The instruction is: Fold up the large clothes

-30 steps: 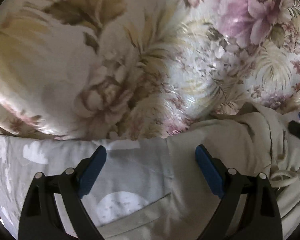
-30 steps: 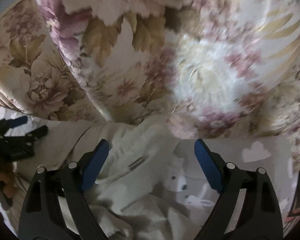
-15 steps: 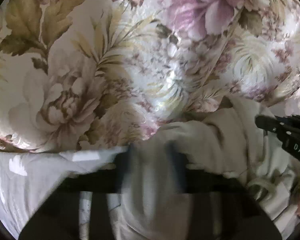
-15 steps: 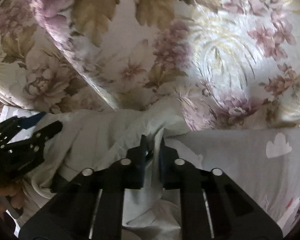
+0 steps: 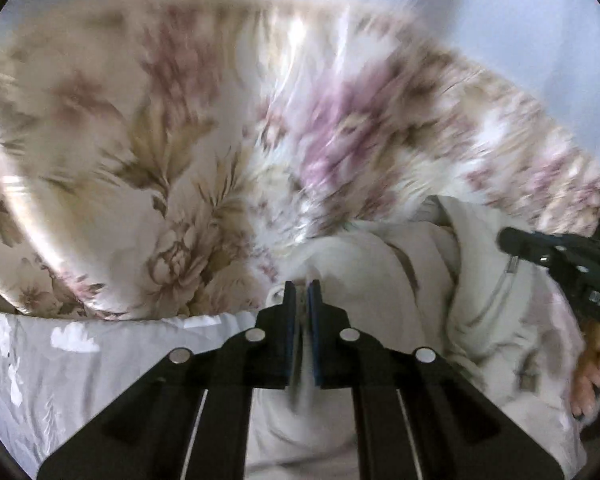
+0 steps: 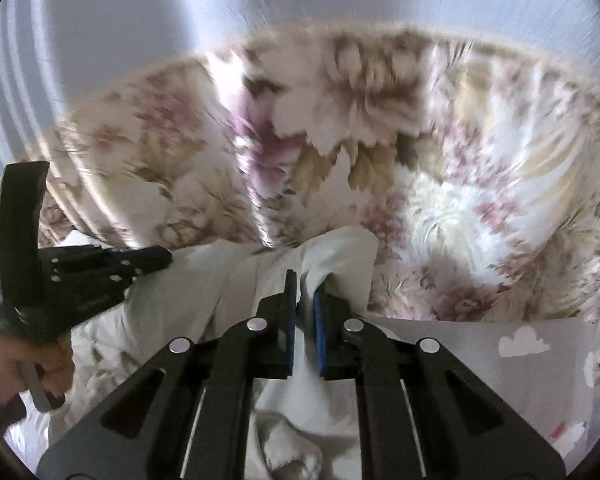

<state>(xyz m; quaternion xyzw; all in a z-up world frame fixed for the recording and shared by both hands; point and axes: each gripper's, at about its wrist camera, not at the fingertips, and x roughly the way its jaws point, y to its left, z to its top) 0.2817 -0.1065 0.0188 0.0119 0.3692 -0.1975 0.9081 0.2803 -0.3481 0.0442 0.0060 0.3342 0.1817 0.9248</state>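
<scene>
A large cream-white garment [image 5: 432, 280] lies bunched on a grey bedsheet with white clouds [image 5: 80, 356]. My left gripper [image 5: 302, 292] is shut on an edge of the garment and holds it raised. My right gripper [image 6: 305, 292] is shut on another fold of the same garment [image 6: 340, 256], also raised. The cloth hangs between the two grippers. The right gripper also shows at the right edge of the left wrist view [image 5: 556, 256]. The left gripper shows at the left of the right wrist view [image 6: 96, 276].
A big floral cushion or headboard [image 5: 204, 152] in cream, purple and olive rises right behind the garment. A pale wall [image 6: 180, 8] shows above it. The cloud-print sheet [image 6: 500, 352] spreads to the right under the right gripper.
Both grippers went from open to shut on the garment. They have since lifted and tilted up, so the wall above the floral cushion now shows.
</scene>
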